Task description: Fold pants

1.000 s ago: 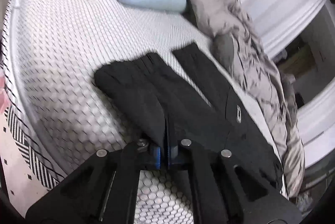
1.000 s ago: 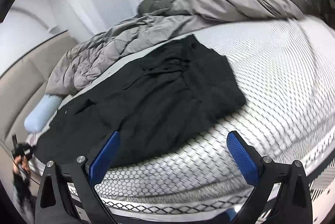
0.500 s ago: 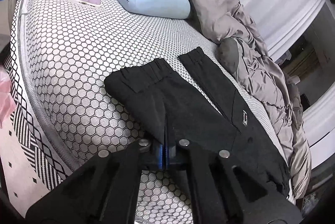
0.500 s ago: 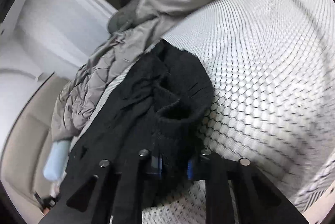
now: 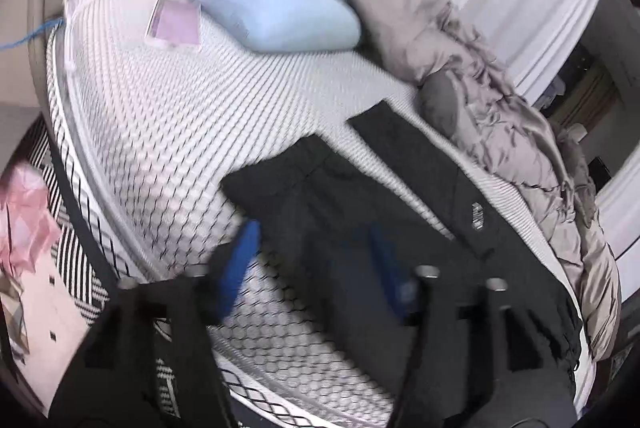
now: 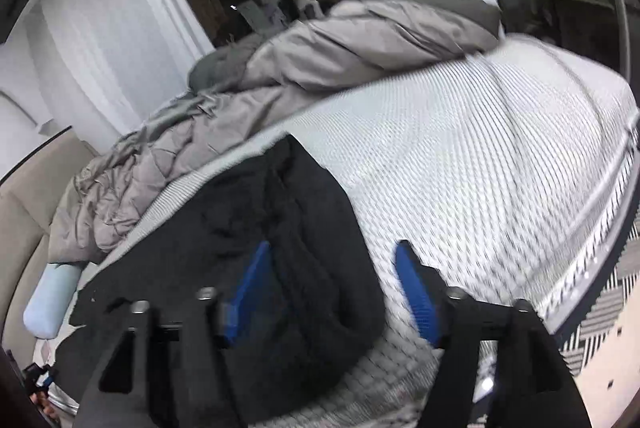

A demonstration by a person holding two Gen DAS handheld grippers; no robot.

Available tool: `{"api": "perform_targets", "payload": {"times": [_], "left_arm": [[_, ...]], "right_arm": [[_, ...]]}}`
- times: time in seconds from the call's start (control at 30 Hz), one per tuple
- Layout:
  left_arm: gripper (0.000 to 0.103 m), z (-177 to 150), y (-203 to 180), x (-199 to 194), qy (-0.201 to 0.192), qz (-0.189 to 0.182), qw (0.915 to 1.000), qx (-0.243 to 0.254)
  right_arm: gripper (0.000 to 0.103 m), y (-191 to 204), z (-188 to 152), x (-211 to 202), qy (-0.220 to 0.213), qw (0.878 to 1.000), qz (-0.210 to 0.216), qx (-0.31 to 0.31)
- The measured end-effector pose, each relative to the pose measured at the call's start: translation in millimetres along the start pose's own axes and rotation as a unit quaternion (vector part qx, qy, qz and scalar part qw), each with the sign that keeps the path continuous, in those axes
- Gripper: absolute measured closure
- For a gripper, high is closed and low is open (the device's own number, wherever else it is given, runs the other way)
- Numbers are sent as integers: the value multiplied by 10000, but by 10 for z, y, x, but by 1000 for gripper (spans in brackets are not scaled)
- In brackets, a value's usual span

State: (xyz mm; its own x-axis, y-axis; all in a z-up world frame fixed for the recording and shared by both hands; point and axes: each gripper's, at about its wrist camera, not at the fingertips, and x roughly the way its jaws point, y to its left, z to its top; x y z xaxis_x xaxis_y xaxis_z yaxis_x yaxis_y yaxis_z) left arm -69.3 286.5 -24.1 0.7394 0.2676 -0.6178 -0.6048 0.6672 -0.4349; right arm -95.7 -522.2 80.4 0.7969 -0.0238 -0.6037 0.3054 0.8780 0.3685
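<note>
Jaws of left gripper (image 5: 312, 268) and right gripper (image 6: 332, 292) opening, unclamped, above black pants (image 5: 400, 211) lying lengthwise ahead across bed (image 5: 168, 131).

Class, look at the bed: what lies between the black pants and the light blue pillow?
Only bare honeycomb-patterned mattress separates the pants from the pillow; the left wrist view shows it.

Pants (image 5: 360, 211) blurred, lower end cropped

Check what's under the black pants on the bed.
The black pants lie directly on the white honeycomb-patterned mattress cover, which shows all around them. Whatever sits beneath the fabric itself is covered and cannot be seen.
</note>
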Motion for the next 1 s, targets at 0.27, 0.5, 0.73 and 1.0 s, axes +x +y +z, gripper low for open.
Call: {"api": "perform_targets", "payload": {"times": [0.27, 0.5, 0.73, 1.0], "left_arm": [[2, 395, -755, 418, 541, -971, 9938, 49], [16, 554, -1100, 1701, 1733, -777, 9785, -800], [94, 639, -1175, 1947, 1485, -432, 9832, -964], [103, 786, -937, 1806, 1072, -133, 9918, -690]], "right_arm": [[12, 801, 540, 507, 167, 9970, 698, -303], [12, 1126, 990, 1210, 726, 9943, 692, -365], [12, 669, 1098, 1644, 1003, 9944, 322, 27], [34, 573, 1096, 2336, 1459, 9875, 557, 233]]}}
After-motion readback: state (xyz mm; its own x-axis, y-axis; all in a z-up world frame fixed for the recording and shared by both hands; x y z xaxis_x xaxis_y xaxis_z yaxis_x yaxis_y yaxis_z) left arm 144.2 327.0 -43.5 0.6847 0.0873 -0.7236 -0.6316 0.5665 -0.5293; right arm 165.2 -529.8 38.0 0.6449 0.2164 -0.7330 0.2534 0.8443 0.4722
